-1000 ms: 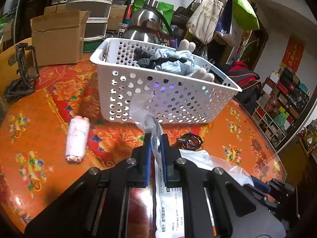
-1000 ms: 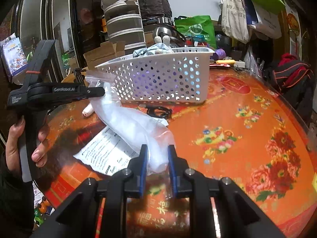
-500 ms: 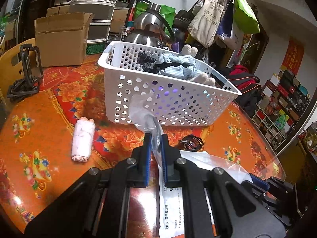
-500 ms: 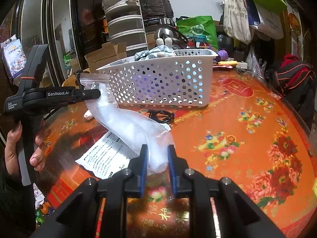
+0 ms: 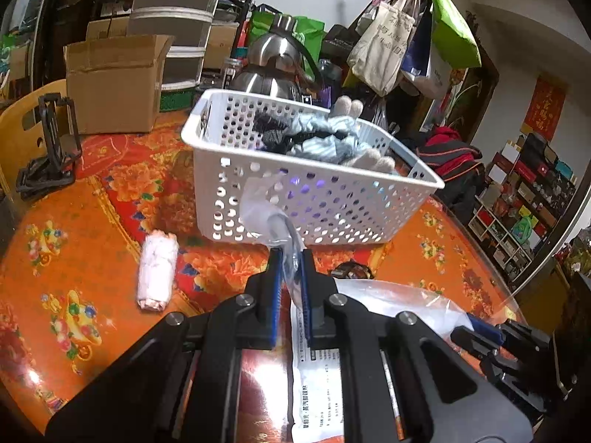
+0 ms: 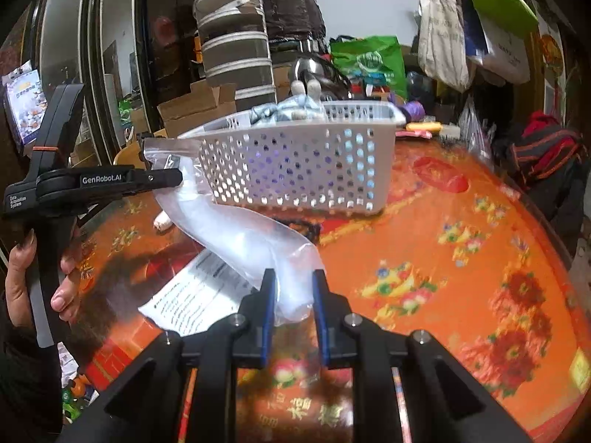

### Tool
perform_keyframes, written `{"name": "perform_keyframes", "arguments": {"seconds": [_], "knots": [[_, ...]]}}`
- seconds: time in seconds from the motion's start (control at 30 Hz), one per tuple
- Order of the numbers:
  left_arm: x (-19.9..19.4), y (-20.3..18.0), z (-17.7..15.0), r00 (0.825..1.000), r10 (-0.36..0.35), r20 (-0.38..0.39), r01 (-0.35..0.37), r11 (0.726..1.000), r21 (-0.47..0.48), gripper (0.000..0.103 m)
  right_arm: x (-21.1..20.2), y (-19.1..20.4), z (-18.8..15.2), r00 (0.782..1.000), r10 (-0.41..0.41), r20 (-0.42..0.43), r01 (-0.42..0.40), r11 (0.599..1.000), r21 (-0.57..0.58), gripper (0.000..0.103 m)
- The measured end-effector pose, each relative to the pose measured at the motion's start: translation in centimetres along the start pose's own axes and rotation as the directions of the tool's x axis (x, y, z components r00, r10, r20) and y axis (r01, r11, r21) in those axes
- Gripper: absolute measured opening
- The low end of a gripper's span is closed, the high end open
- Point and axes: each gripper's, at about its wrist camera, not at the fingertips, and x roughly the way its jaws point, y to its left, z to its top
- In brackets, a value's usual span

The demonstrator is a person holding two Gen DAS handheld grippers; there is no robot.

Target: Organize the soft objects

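Observation:
A clear plastic bag (image 6: pixel 236 232) with a printed paper label (image 6: pixel 195 295) hangs stretched between both grippers above the table. My left gripper (image 5: pixel 290 258) is shut on one end of the bag (image 5: pixel 273 217). My right gripper (image 6: pixel 293 277) is shut on the other end. The white perforated basket (image 5: pixel 314 199) stands just behind, holding gloves and dark and pale blue cloths (image 5: pixel 317 136). It also shows in the right wrist view (image 6: pixel 295 162). A rolled pink-white cloth (image 5: pixel 157 269) lies on the table left of the basket.
The round table (image 6: pixel 461 258) has an orange floral cover. A black coiled cable (image 5: pixel 351 269) lies by the basket. A cardboard box (image 5: pixel 110 85) and a black stand (image 5: pixel 48 151) sit at the back left. A steel kettle (image 5: pixel 273 70) stands behind the basket.
Both grippers have risen slightly and moved closer to the basket, still holding the bag stretched between them.

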Motion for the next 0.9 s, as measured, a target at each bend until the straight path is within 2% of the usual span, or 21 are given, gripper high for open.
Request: {"name": "perform_keyframes", "arguments": {"seconds": [0.17, 0.4, 0.6, 0.8, 0.9], "knots": [[-1.3, 0.0, 1.4, 0.999, -0.006, 0.034, 0.006, 1.0, -0.01, 0.008, -0.8, 0.0, 2.8, 0.999, -0.006, 0.04, 0.008, 0.999, -0.05, 0.017], [-3.5, -0.8, 5.1, 0.995, -0.004, 0.103, 0.003, 1.0, 0.009, 0.008, -0.8, -0.8, 7.7, 0.997, 0.011, 0.076, -0.004, 0.996, -0.093, 0.017], [-4.2, -1.9, 9.4, 0.99, 0.017, 0.143, -0.022, 0.999, 0.039, 0.008, 0.3, -1.9, 14.2, 0.994, 0.021, 0.109, -0.007, 0.992, -0.128, 0.017], [-1.9, -2.6, 14.8, 0.988, 0.064, 0.142, -0.074, 0.995, 0.061, 0.008, 3.8, -3.6, 20.0, 0.995, 0.017, 0.096, -0.004, 0.99, -0.14, 0.017], [0.7, -2.6, 17.5, 0.991, 0.069, 0.115, -0.077, 0.995, 0.064, 0.008, 6.2, -4.5, 22.0, 0.997, -0.01, 0.082, 0.022, 0.989, -0.144, 0.017]]}}
